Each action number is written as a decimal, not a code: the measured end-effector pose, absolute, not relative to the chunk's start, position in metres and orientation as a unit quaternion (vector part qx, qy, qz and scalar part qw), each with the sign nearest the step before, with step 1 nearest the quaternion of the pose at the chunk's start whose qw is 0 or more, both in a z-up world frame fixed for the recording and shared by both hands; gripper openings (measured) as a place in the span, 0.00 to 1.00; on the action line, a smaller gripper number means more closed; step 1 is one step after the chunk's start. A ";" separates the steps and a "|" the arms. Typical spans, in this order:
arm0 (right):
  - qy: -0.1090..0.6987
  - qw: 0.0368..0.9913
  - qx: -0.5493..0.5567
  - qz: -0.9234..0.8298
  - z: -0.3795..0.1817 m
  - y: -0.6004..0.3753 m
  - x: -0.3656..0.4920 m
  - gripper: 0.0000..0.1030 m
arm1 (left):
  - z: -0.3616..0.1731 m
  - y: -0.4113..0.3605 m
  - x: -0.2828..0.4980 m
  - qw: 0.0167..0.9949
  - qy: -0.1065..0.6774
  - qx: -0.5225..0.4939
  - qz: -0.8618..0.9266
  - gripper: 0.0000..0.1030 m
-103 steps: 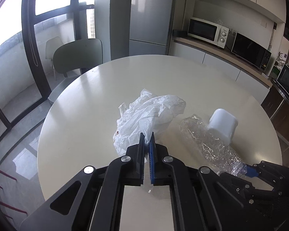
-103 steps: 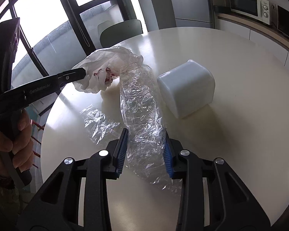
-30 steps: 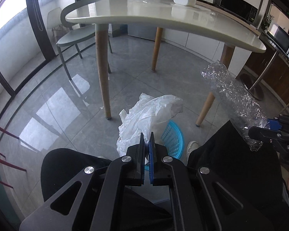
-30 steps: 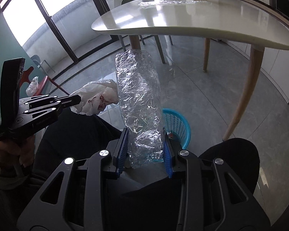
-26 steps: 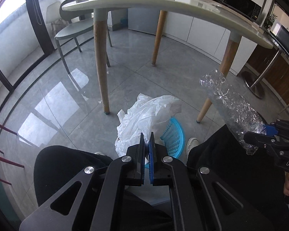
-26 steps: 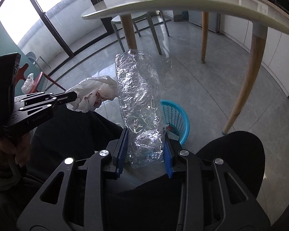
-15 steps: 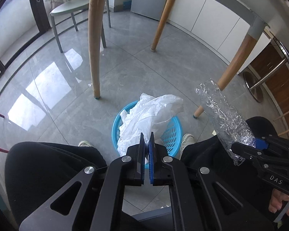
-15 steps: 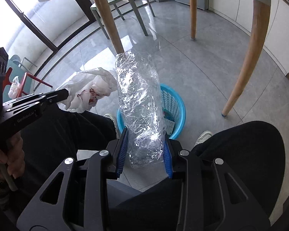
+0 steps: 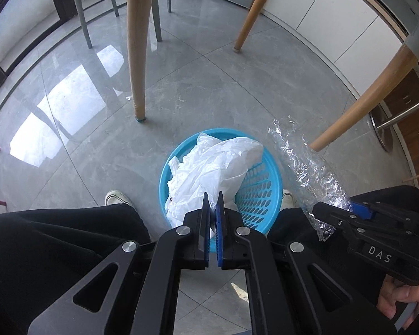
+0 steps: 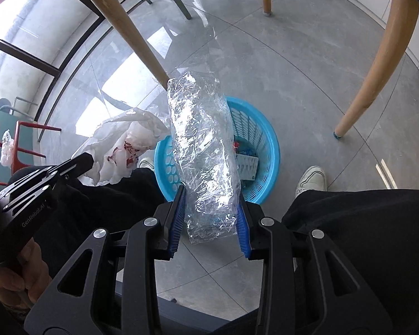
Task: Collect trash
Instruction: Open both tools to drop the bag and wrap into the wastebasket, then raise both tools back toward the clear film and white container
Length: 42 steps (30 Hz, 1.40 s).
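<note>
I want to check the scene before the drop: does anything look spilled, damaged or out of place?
Nothing stands out. The left gripper holds the white bag and the right gripper the clear wrap above the upright blue basket; nothing is spilled on the floor.

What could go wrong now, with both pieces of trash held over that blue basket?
The long clear plastic wrap in the right gripper sticks out past the blue basket's rim, so it might catch there or fall on the floor. The light white plastic bag in the left gripper could cling to the pads or drift aside.
</note>
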State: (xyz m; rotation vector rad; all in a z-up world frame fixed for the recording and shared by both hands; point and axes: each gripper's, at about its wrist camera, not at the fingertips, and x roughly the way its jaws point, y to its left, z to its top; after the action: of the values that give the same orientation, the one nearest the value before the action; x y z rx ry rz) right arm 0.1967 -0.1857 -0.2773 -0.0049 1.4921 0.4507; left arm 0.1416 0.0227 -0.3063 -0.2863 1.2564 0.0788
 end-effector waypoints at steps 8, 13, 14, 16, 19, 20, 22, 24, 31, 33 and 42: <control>0.713 0.676 0.036 0.182 -0.331 -0.184 0.218 0.31 | -0.330 0.031 0.155 0.774 0.616 -0.143 0.037 0.02; 0.725 0.663 0.055 0.178 -0.346 -0.188 0.223 0.31 | -0.335 0.028 0.160 0.770 0.623 -0.137 0.031 0.02; 0.725 0.663 0.054 0.178 -0.346 -0.188 0.223 0.31 | -0.337 0.027 0.161 0.769 0.624 -0.136 0.029 0.02; 0.726 0.662 0.054 0.180 -0.345 -0.186 0.223 0.32 | -0.340 0.026 0.165 0.765 0.629 -0.138 0.017 0.05; 0.726 0.661 0.057 0.181 -0.346 -0.187 0.224 0.37 | -0.327 0.018 0.167 0.790 0.604 -0.105 0.011 0.25; 0.726 0.660 0.058 0.181 -0.346 -0.187 0.224 0.40 | -0.322 0.016 0.166 0.798 0.594 -0.098 0.010 0.26; 0.728 0.659 0.058 0.180 -0.346 -0.188 0.224 0.42 | -0.318 0.016 0.166 0.802 0.589 -0.100 0.010 0.26; 0.728 0.660 0.058 0.179 -0.346 -0.188 0.224 0.43 | -0.322 0.019 0.165 0.794 0.599 -0.107 0.016 0.26; 0.719 0.671 0.039 0.177 -0.338 -0.184 0.218 0.44 | -0.327 0.030 0.163 0.778 0.614 -0.132 0.028 0.26; 0.712 0.680 0.021 0.176 -0.332 -0.182 0.214 0.50 | -0.327 0.032 0.161 0.775 0.617 -0.130 0.033 0.28; 0.669 0.715 -0.016 0.202 -0.289 -0.174 0.192 0.57 | -0.309 0.041 0.148 0.784 0.606 -0.131 0.038 0.41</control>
State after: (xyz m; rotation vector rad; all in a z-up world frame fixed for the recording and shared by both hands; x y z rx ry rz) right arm 0.1916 -0.1737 -0.2891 -0.0360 1.4818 0.4482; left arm 0.1475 0.0410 -0.3091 -0.2829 1.3074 0.0827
